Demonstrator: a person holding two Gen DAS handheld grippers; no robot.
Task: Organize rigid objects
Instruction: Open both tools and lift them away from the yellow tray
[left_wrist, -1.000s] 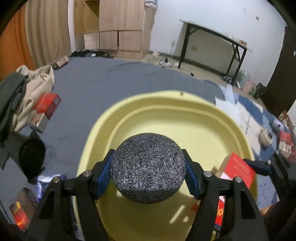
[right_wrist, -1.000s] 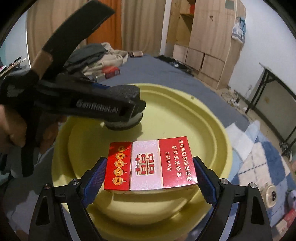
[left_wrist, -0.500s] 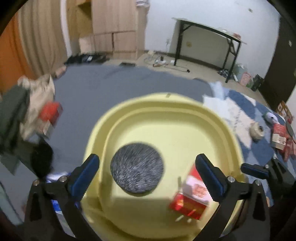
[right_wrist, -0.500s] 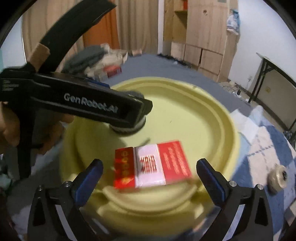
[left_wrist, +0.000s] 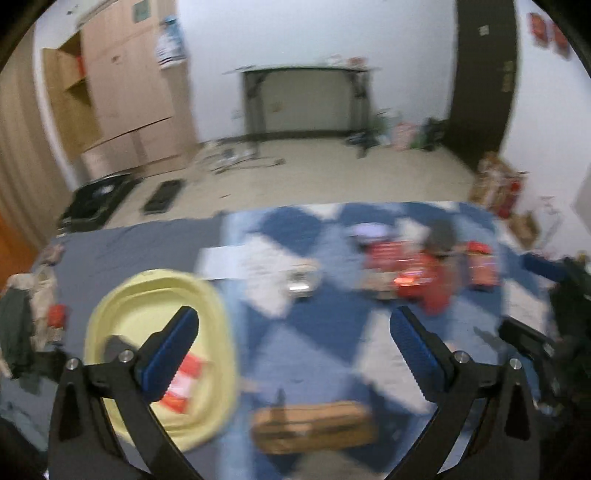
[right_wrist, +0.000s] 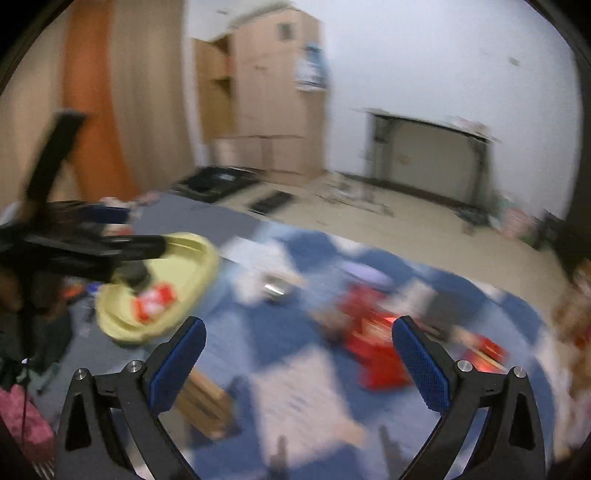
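Note:
The yellow basin (left_wrist: 207, 325) sits at the lower left on the bed and holds a red-and-white box (left_wrist: 183, 384) and the dark round sponge (left_wrist: 112, 345). It also shows in the right wrist view (right_wrist: 199, 266), with the box (right_wrist: 155, 301) inside. My left gripper (left_wrist: 295, 354) is open and empty, above the blue-and-white checked blanket (left_wrist: 317, 332). My right gripper (right_wrist: 299, 365) is open and empty over the same blanket. Red boxes (left_wrist: 417, 277) lie in a blurred cluster at the right; they also show in the right wrist view (right_wrist: 373, 343).
A brown wooden box (left_wrist: 314, 428) lies just ahead of my left gripper and shows in the right wrist view (right_wrist: 207, 402). A small metal item (left_wrist: 301, 282) lies mid-blanket. Clothes (left_wrist: 18, 321) are piled at the left. The left gripper tool (right_wrist: 74, 251) reaches over the basin.
Both grippers opened and dropped the sponge and the red-and-white box into the basin, then pulled back and swung right toward the checked blanket. The view is motion-blurred.

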